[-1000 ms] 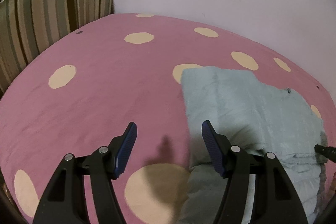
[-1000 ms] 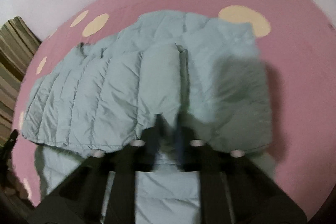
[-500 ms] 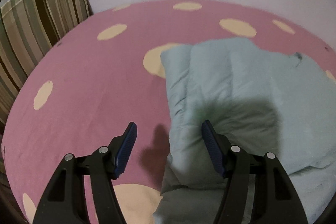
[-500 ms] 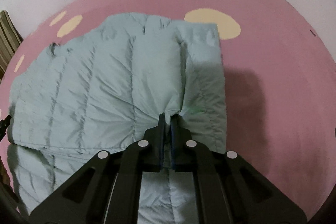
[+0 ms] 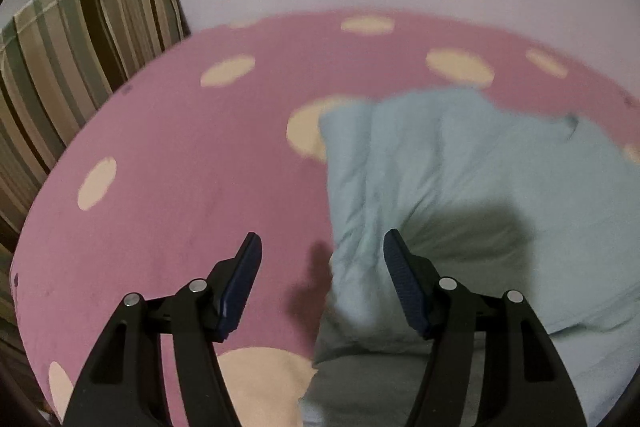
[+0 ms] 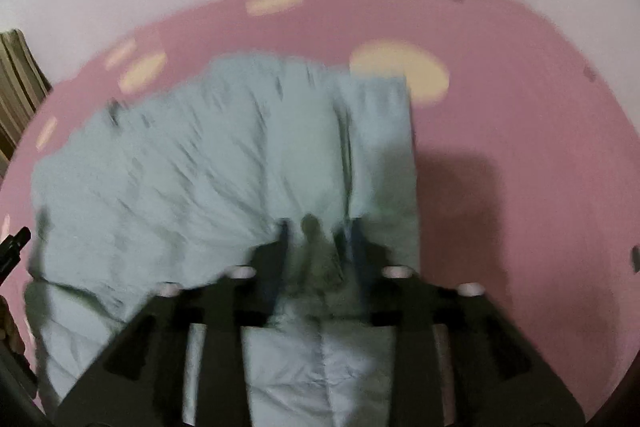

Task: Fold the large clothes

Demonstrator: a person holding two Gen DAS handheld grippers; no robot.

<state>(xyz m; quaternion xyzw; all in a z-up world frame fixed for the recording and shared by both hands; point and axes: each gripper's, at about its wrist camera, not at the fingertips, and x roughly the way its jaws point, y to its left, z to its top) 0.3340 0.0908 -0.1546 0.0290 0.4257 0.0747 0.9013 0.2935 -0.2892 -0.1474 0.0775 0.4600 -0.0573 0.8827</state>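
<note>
Just ahead of the right gripper [image 6: 318, 231], jaws opening w/ a fabric ridge between them, the pale-blue quilted jacket [image 6: 224, 179] lies folded on the pink bed [image 6: 520, 131]; left gripper [image 5: 322, 259], apart & empty, should pin its near edge.

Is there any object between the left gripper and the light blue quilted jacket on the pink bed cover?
Nothing visible. The open left gripper hangs over the light blue quilted jacket's edge; only bare pink dotted bed cover lies beside it.

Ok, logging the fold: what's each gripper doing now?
Left gripper: open, empty.
Right gripper: jaws opening, releasing the jacket.
</note>
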